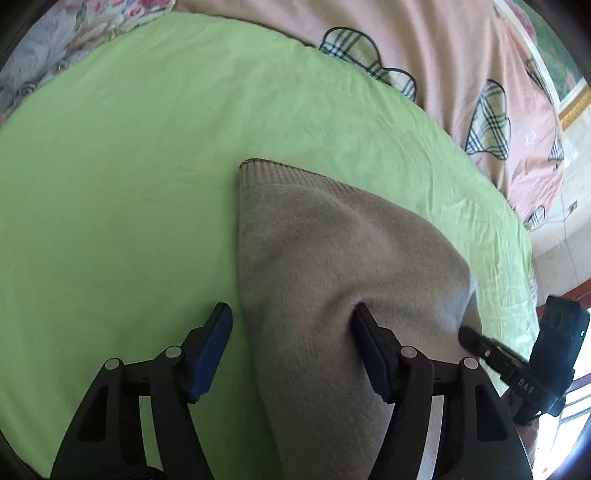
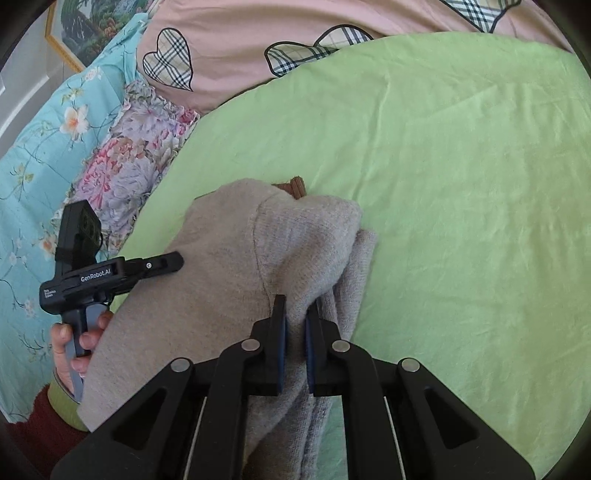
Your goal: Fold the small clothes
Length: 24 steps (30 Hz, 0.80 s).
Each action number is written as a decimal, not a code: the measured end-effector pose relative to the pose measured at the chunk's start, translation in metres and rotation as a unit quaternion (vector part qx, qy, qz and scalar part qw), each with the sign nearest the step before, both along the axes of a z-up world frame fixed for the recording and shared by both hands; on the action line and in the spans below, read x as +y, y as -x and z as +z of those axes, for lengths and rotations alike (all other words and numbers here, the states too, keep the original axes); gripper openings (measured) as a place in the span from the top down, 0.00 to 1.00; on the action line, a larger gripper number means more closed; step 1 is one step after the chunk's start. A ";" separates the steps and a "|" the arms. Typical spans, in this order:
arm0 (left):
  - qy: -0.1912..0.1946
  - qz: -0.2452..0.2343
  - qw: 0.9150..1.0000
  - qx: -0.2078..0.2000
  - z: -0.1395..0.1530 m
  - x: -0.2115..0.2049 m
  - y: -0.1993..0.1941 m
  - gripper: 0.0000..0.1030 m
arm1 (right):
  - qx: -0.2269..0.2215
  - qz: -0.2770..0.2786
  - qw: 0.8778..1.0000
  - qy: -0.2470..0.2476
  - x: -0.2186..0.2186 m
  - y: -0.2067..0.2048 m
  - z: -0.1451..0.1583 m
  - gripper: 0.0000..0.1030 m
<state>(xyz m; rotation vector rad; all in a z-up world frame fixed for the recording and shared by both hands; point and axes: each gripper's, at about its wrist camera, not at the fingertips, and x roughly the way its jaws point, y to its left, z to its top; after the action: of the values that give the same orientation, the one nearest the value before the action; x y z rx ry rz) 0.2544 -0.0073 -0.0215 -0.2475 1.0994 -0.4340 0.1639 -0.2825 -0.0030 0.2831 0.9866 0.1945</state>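
A beige knit sweater (image 1: 325, 258) lies on the light green sheet (image 1: 110, 184), its ribbed hem toward the far side. My left gripper (image 1: 291, 317) is open: the right finger rests on the sweater, the left finger is over the sheet beside its edge. In the right wrist view my right gripper (image 2: 295, 314) is shut on a raised fold of the sweater (image 2: 295, 251), with folded layers bunched to the right. A brown ribbed edge (image 2: 295, 186) peeks out at the far side. The left gripper (image 2: 162, 264) also shows there, at the sweater's left edge.
A pink quilt with plaid hearts (image 1: 461, 74) lies along the far side of the bed. A floral pillow (image 2: 129, 166) and a turquoise floral cover (image 2: 37, 166) lie to the left. A framed picture (image 2: 77, 26) hangs on the wall.
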 end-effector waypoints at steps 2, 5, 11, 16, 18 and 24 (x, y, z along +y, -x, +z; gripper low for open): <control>0.001 -0.005 1.000 -0.012 0.009 0.003 0.018 0.35 | -0.006 -0.005 1.000 -0.013 -0.002 0.007 0.007 0.85; 0.014 -0.013 1.000 -0.024 0.021 0.017 0.054 0.33 | -0.021 -0.015 0.999 -0.031 -0.004 0.027 0.020 0.70; 0.015 -0.037 0.997 -0.069 0.034 0.041 0.154 0.32 | -0.052 -0.024 0.996 -0.065 -0.006 0.098 0.034 0.52; 0.009 -0.050 0.995 -0.091 0.023 0.052 0.228 0.31 | -0.044 -0.036 0.994 -0.091 -0.005 0.144 0.017 0.52; -0.006 -0.060 0.993 -0.103 0.014 0.049 0.246 0.31 | -0.041 -0.036 0.994 -0.089 -0.002 0.150 0.012 0.52; -0.068 -0.030 0.988 -0.136 0.003 0.028 0.247 0.33 | -0.045 -0.032 0.995 -0.087 0.008 0.154 0.009 0.52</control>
<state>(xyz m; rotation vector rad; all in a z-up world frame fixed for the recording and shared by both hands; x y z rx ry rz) 0.0071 0.0203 -0.0186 -0.0328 0.8648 -0.4301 0.0096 -0.2747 0.0060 0.4609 0.8711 0.2328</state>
